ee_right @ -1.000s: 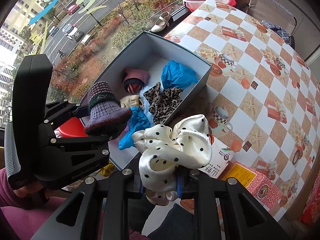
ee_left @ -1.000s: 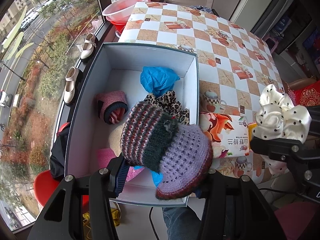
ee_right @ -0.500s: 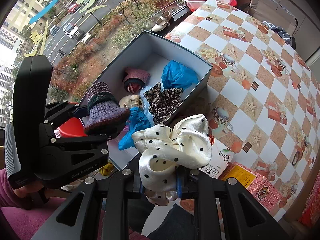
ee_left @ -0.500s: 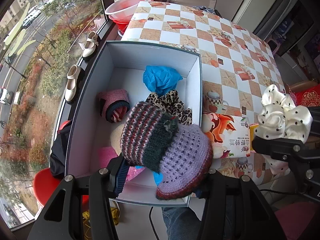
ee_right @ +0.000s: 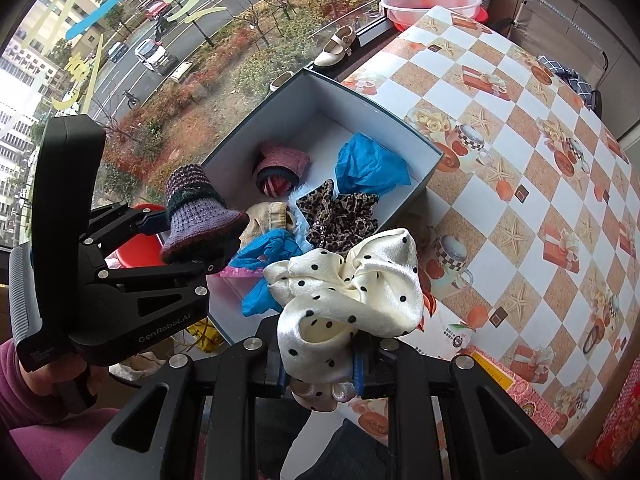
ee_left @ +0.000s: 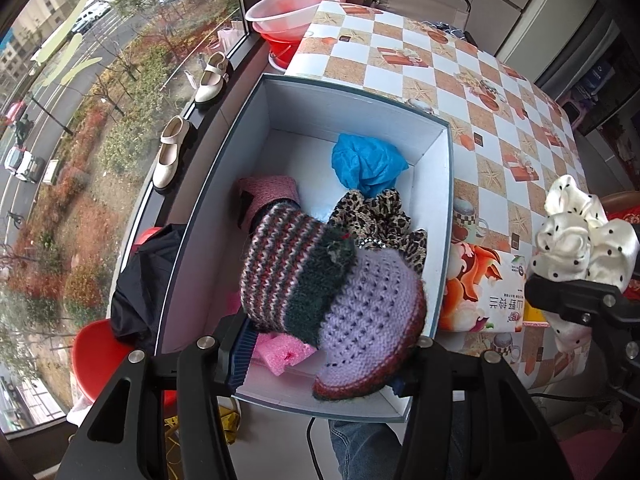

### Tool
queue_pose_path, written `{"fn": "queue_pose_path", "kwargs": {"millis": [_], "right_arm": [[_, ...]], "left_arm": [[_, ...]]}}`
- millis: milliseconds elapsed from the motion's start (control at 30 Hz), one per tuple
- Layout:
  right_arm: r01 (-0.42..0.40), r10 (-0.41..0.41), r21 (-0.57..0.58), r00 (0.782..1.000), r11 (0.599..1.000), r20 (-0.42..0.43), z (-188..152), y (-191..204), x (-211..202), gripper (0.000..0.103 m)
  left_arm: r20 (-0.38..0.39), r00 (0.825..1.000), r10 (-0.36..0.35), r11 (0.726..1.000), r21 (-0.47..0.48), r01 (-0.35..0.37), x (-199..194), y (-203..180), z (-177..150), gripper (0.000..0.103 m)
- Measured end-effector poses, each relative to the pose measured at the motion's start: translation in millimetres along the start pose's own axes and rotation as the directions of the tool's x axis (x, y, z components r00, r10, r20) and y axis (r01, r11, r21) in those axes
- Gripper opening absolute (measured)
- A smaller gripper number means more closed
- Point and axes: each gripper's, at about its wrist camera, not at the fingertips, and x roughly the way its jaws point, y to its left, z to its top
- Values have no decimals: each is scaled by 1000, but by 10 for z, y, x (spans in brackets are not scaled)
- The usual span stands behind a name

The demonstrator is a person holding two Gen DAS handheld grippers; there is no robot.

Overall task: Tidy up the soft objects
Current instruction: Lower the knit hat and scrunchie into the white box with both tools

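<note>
Our left gripper [ee_left: 320, 356] pinches a knitted bootie [ee_left: 332, 300], purple with a striped cuff, above the near end of the open grey box [ee_left: 446, 216]. Our right gripper [ee_right: 318, 364] pinches a cream polka-dot scrunchie [ee_right: 352, 280] over the box's near right corner, by the table edge. In the box lie a blue wrap [ee_left: 366, 162] toward the far right corner, a leopard scrunchie [ee_left: 380, 220] along the right wall, and a second pink bootie [ee_left: 268, 196] mid-floor. The box sits at the left edge of the checkered table [ee_left: 500, 100]

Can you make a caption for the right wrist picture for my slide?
Right gripper holds a polka-dot scrunchie beside the box; left gripper holds a knitted bootie.
</note>
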Motion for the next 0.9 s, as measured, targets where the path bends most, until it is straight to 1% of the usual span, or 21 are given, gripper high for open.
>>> {"fn": "queue_pose_path", "kwargs": {"millis": [200,400,900], "right_arm": [[-6,6,-41,1000,999,-3,165,110,82,23],[-5,5,-60,1000,998,-7,263,152,131,23],[-6,4,-68,1000,998,-24,331,168,215,23]], "left_arm": [[-3,1000,23,999,-39,-23,53,103,48,57],[-10,1000,21,998,-55,-22,81,121,61,57],[-30,999,19,997,-75,-21,141,147,85,57]]}}
